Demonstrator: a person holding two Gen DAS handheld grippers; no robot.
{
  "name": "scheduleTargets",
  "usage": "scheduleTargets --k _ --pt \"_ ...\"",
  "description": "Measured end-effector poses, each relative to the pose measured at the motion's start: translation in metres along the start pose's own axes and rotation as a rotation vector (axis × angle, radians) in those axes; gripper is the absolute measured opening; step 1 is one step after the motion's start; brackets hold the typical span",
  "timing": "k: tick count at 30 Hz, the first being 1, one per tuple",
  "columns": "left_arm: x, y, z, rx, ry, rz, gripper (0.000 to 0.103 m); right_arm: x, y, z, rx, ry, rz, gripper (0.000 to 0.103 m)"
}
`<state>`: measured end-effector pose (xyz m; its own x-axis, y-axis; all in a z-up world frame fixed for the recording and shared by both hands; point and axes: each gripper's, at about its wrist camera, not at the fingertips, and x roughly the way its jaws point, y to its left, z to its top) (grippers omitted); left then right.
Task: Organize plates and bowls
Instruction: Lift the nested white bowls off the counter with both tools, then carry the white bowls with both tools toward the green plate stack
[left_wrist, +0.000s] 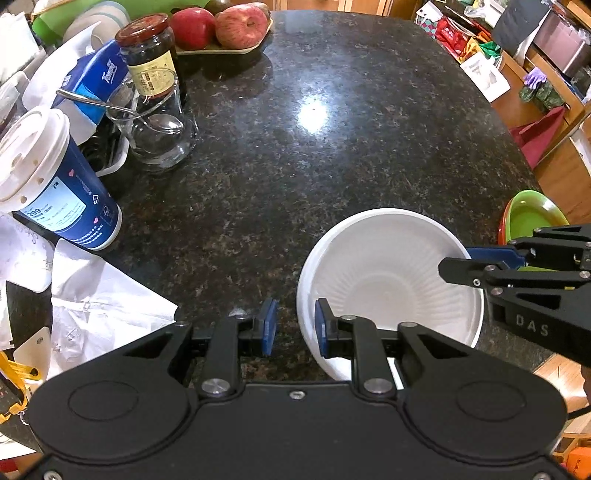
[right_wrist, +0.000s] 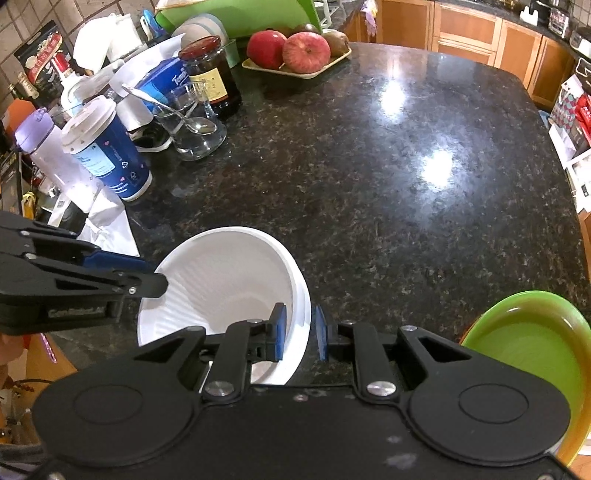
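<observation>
The white bowl (left_wrist: 388, 280) sits on the dark table (left_wrist: 332, 129), near its front edge. Really it looks like two white bowls, one inside the other, and nothing is in them.

The left gripper (left_wrist: 295, 326) has its jaws around the bowl's left rim, one pad inside and one outside. There is a clear gap, so they are partly open and do not pinch.

The right gripper (right_wrist: 298, 334) has its jaws around the right rim. They are nearly closed and look like they squeeze the rim.

Both hands are at the bowl, on opposite sides.

A green bowl (right_wrist: 535, 343) sits just to the right, in an orange one. It is empty too. I think the white bowls need pulling apart or stacking next.
</observation>
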<state>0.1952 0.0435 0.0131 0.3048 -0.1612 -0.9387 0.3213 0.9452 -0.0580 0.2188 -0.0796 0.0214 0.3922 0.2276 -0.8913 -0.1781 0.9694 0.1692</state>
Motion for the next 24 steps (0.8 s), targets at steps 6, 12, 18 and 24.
scheduleTargets --k 6,12,18,24 --pt "-0.002 0.002 -0.001 -0.011 -0.012 -0.015 0.031 -0.001 -0.005 0.0 0.021 -0.004 0.007 0.019" --pt "-0.008 0.003 -0.006 -0.009 -0.042 -0.023 0.031 0.007 -0.004 -0.004 0.034 0.017 0.02 0.019" --pt "-0.023 0.009 -0.008 -0.02 -0.109 -0.014 0.031 -0.009 -0.008 -0.003 0.065 -0.038 0.043 0.019" --pt "-0.03 0.013 -0.01 -0.025 -0.136 -0.032 0.031 -0.02 -0.009 -0.009 0.099 -0.084 0.057 0.02"
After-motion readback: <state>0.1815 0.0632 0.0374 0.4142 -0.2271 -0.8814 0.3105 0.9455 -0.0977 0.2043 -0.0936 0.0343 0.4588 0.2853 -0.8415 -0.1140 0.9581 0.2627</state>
